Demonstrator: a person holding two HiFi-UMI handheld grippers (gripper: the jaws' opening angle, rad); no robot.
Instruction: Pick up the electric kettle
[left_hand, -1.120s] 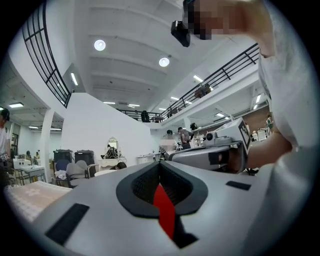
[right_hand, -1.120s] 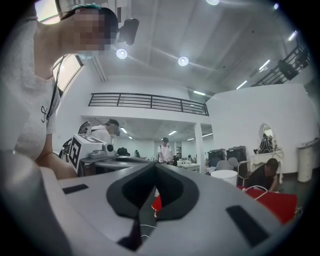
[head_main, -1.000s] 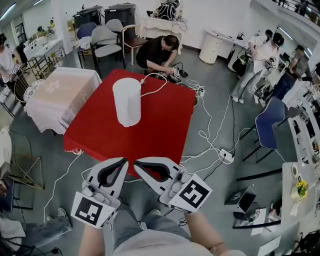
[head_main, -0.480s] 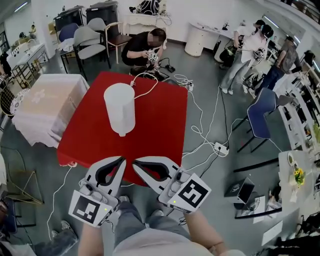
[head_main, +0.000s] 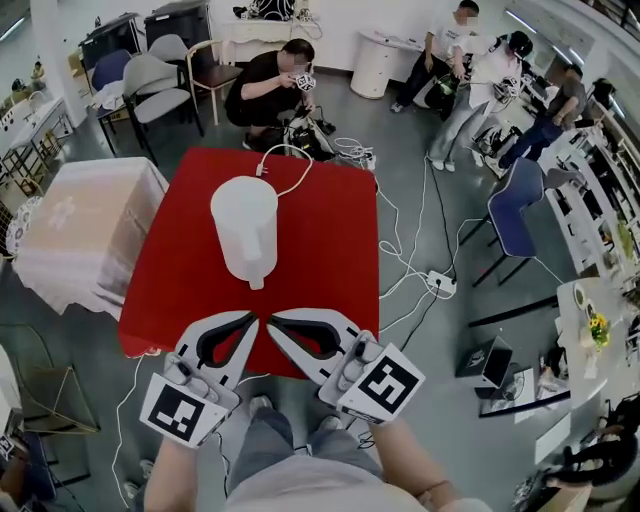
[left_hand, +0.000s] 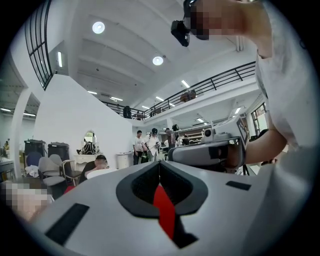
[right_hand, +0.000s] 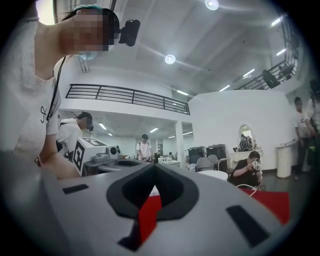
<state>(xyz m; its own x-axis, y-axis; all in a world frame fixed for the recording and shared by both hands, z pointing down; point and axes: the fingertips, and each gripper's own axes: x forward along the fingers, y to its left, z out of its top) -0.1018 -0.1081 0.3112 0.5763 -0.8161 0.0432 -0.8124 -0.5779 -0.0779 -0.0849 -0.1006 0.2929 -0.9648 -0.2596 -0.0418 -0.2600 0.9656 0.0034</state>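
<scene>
A tall white electric kettle (head_main: 246, 230) stands on the red-clothed table (head_main: 320, 250), its white cord (head_main: 290, 165) running off the far edge. In the head view my left gripper (head_main: 250, 320) and right gripper (head_main: 272, 322) hang side by side over the table's near edge, a little short of the kettle. Both are shut with nothing held, tips almost meeting each other. In the left gripper view the left gripper (left_hand: 159, 162) shows closed jaws and a strip of red cloth through the gap. The right gripper (right_hand: 155, 165) looks the same, with the kettle's white top (right_hand: 214, 174) just beyond.
A person crouches (head_main: 265, 85) behind the table among cables (head_main: 400, 230) on the floor. A second table with a white cloth (head_main: 80, 225) stands to the left. Grey chairs (head_main: 150, 75) are at the back left, a blue chair (head_main: 520, 205) to the right. Several people stand at the back right.
The table and kettle have come nearer and lower in the head view as I walked toward them. Both grippers kept their side-by-side pose and stayed shut.
</scene>
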